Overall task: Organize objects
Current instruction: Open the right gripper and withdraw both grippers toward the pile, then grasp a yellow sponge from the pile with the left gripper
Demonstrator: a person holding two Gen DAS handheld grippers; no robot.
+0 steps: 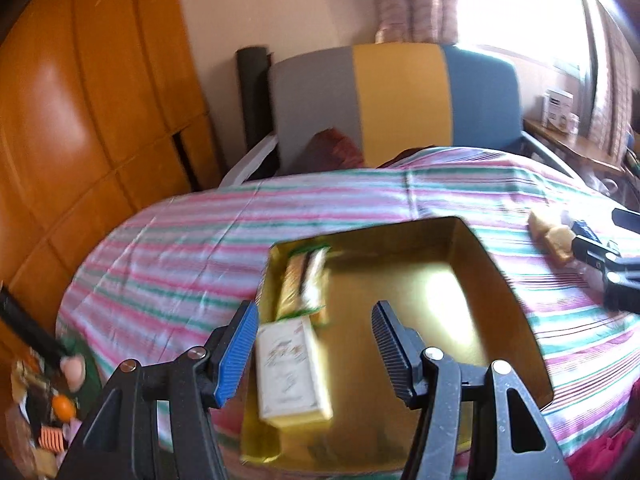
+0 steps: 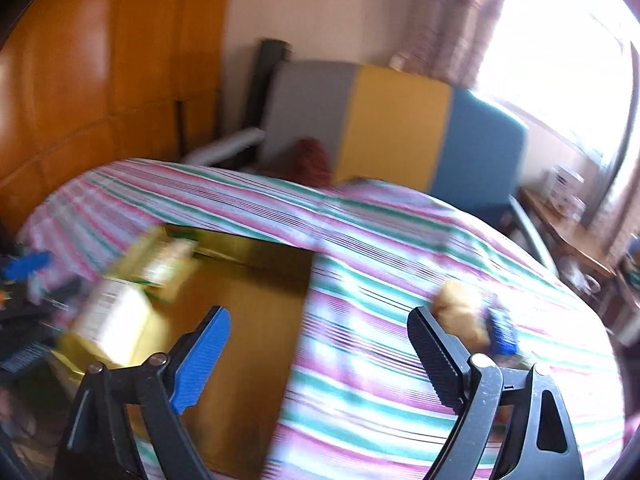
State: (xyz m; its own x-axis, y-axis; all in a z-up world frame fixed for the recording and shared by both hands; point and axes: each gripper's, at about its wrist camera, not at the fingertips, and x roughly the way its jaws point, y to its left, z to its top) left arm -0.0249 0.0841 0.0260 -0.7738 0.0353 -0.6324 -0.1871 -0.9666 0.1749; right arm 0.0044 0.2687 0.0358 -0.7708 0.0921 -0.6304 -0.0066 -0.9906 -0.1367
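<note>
A gold tray (image 1: 472, 280) lies on a striped cloth (image 1: 192, 248). In it, at the left side, are a white box (image 1: 292, 372) and a green-and-yellow snack packet (image 1: 302, 280). My left gripper (image 1: 314, 350) is open above the tray, with the white box between and below its fingers, not gripped. A packet of yellow cakes (image 1: 554, 236) lies on the cloth to the right. My right gripper (image 2: 320, 356) is open and empty over the tray's right edge (image 2: 296, 320); the cake packet (image 2: 464, 316) lies just beyond its right finger. The right wrist view is blurred.
A grey, yellow and blue chair (image 1: 400, 104) stands behind the table. Orange wooden panels (image 1: 80, 120) fill the left. A side shelf with a white box (image 1: 558, 110) is at the right. Small cluttered items (image 1: 48, 408) lie at the lower left.
</note>
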